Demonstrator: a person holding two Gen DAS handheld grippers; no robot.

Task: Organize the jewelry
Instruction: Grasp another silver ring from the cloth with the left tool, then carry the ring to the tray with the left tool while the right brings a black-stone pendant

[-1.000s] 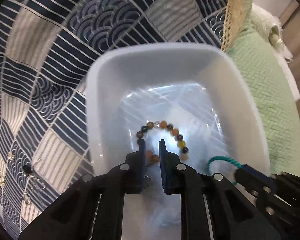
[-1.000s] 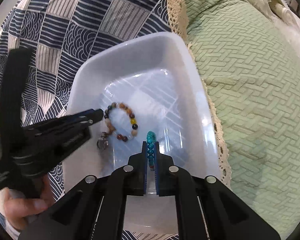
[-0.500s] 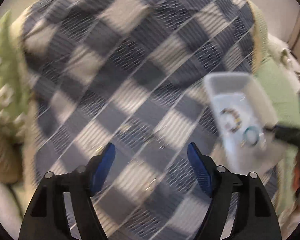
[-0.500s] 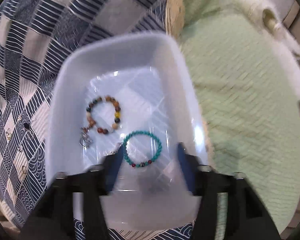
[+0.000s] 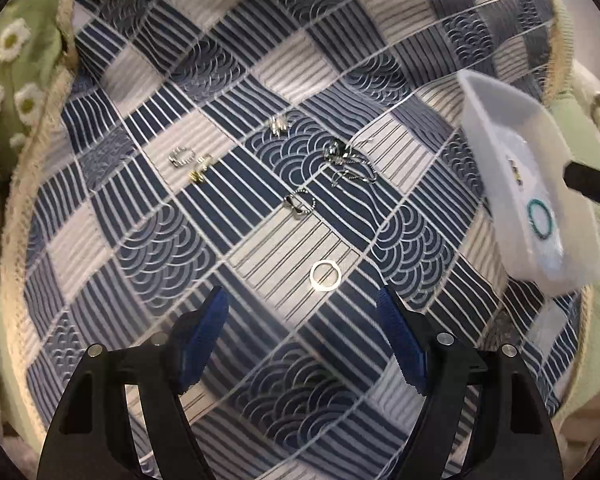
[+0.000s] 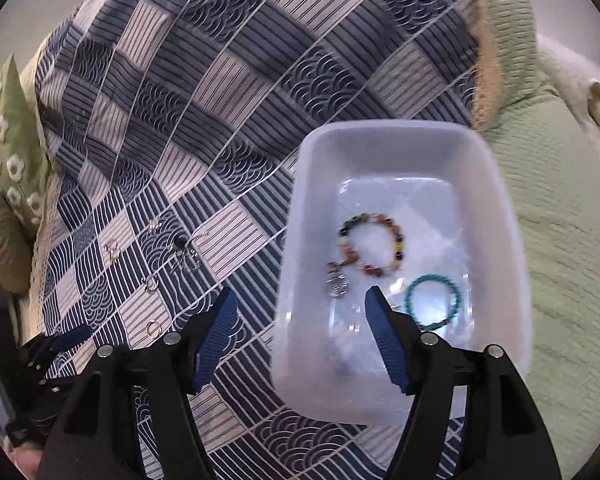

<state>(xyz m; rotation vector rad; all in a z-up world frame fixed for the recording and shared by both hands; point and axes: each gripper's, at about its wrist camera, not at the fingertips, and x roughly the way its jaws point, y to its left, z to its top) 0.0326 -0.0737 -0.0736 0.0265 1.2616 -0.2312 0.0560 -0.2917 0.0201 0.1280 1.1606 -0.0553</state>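
Note:
A white plastic tray [image 6: 500, 216] lies on the patchwork cloth and holds a multicolour bead bracelet [image 6: 370, 246] and a turquoise bead bracelet [image 6: 434, 300]. My right gripper [image 6: 300, 300] is open and empty, above the tray's left rim. My left gripper [image 5: 302, 300] is open and empty over the cloth, just short of a silver ring [image 5: 325, 275]. Beyond it lie a small chain ring [image 5: 299, 202], a tangled chain [image 5: 348, 160] and small earrings [image 5: 188, 160]. The tray [image 5: 492, 112] and turquoise bracelet [image 5: 540, 218] show at the left wrist view's right.
The blue and white patchwork cloth [image 5: 180, 240] covers the surface. A green quilted cover [image 6: 572, 240] lies to the tray's right. A green daisy-print fabric [image 5: 8, 60] sits at the far left. The left gripper [image 6: 56, 344] shows at the right wrist view's lower left.
Both grippers opened and let their bracelets go into the tray. My left gripper swung left out of the tray to the loose jewelry on the cloth. My right gripper drew back.

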